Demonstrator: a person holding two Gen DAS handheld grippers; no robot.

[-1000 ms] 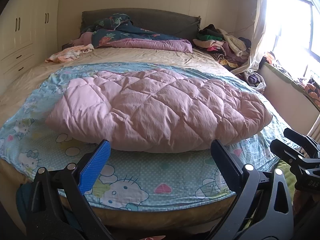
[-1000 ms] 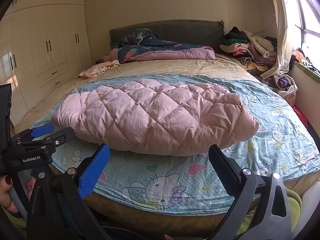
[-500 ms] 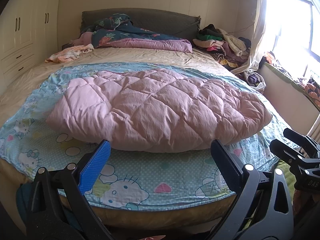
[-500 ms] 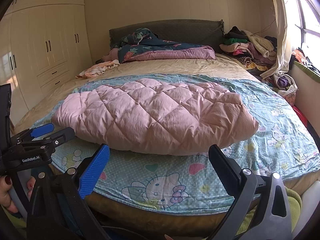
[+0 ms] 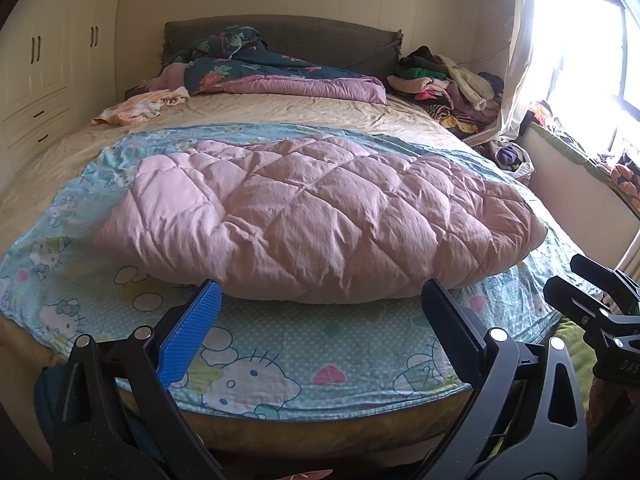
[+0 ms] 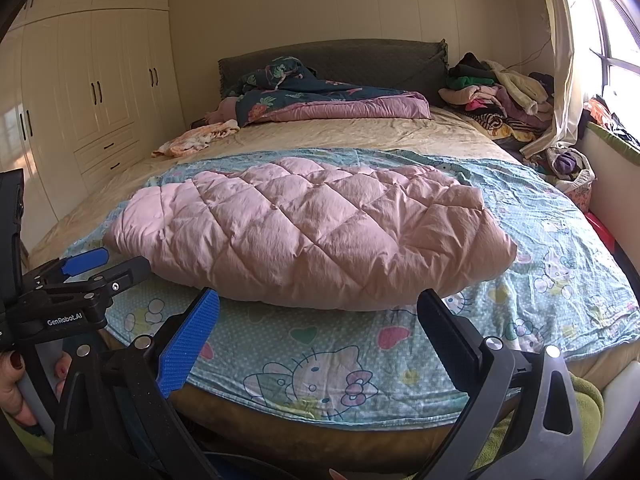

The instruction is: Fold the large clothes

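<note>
A pink quilted garment [image 5: 320, 216] lies folded in a puffy bundle on a light blue Hello Kitty sheet [image 5: 272, 352] at the foot of the bed. It also shows in the right wrist view [image 6: 308, 236], on the same sheet [image 6: 328, 356]. My left gripper [image 5: 320, 320] is open and empty, held short of the bed's near edge, just in front of the garment. My right gripper [image 6: 318, 328] is open and empty, beside it to the right. Neither touches the garment. The left gripper also shows at the left of the right wrist view [image 6: 96, 268].
A dark floral duvet [image 6: 320, 100] lies at the headboard. A pile of clothes [image 6: 496, 96] sits at the back right by the curtain. An orange-white cloth [image 6: 196, 140] lies at the back left. White wardrobes [image 6: 80, 100] line the left wall.
</note>
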